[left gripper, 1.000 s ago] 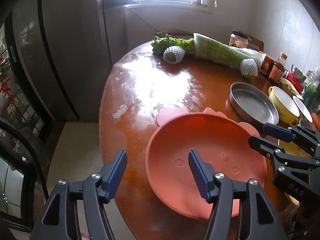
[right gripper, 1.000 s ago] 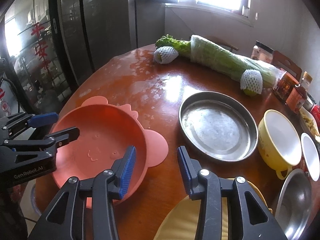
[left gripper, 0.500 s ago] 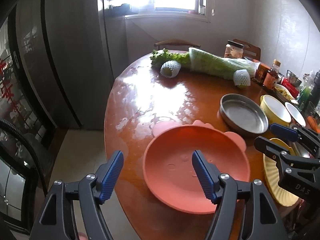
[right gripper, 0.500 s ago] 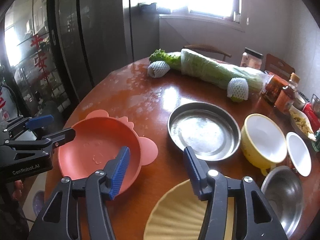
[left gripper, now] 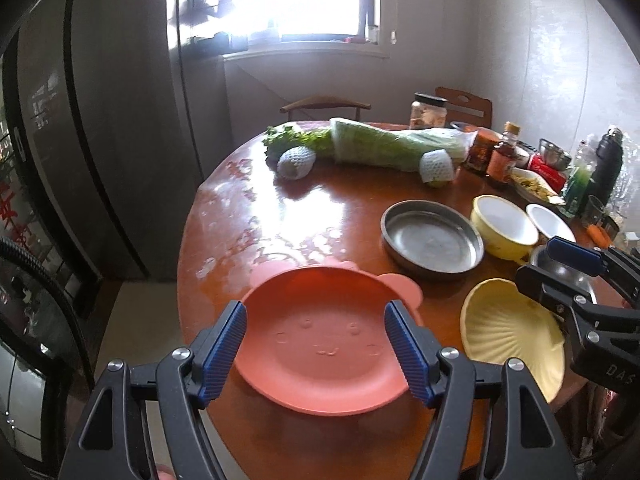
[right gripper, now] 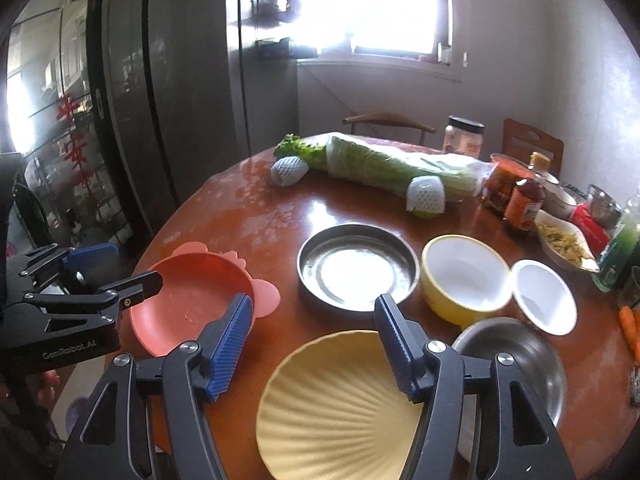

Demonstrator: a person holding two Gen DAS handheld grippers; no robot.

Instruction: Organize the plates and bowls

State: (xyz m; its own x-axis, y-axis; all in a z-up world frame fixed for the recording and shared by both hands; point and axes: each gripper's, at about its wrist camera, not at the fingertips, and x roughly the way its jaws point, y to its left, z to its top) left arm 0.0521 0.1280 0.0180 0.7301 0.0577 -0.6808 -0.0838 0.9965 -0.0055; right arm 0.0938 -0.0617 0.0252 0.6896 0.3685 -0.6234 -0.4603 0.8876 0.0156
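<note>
Bear plate (left gripper: 328,340) lies left of shell plate (left gripper: 508,336), metal pan (left gripper: 432,236) behind.

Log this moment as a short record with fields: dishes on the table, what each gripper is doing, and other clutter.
surface: round wooden table
plates: pink plate, yellow shell plate, metal plate
bowls: yellow bowl, white bowl, metal bowl
left gripper: open, above pink plate, holding nothing
right gripper: open, above yellow shell plate, holding nothing
other: cabbage, jars and bottles at far right
stacking: none yet
</note>
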